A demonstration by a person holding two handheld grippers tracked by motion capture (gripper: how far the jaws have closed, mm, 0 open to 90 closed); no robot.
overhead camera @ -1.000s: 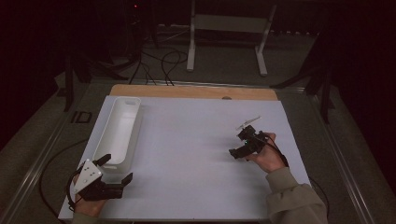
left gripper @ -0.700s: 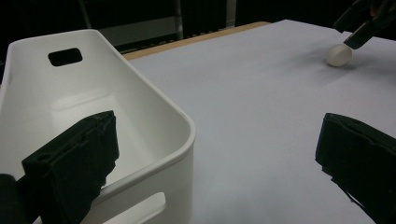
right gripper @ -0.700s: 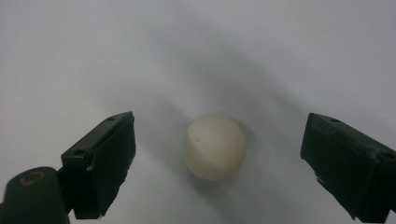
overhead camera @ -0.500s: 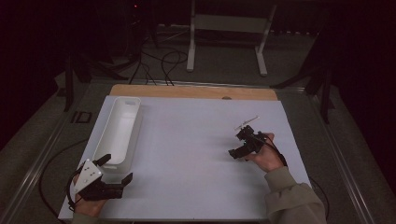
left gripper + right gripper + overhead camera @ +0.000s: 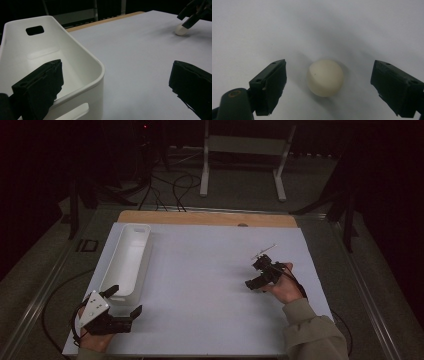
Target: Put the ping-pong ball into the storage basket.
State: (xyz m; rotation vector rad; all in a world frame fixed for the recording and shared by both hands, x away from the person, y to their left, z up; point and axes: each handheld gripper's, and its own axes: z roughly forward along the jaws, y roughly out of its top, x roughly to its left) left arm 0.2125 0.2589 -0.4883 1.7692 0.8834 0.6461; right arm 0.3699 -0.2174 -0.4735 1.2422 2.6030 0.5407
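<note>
The right gripper (image 5: 328,82) straddles the ball (image 5: 325,77), jaws apart and just closing, ready to grab; the left gripper (image 5: 117,87) gapes beside the bin (image 5: 82,60).

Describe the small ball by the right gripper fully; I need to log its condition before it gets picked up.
The ball is small, round and cream-white, matte like plastic, with one tiny dark speck. It rests on the white table surface, intact. It sits between the jaws of the right gripper, which have just been closing, with gaps on both sides.
</note>
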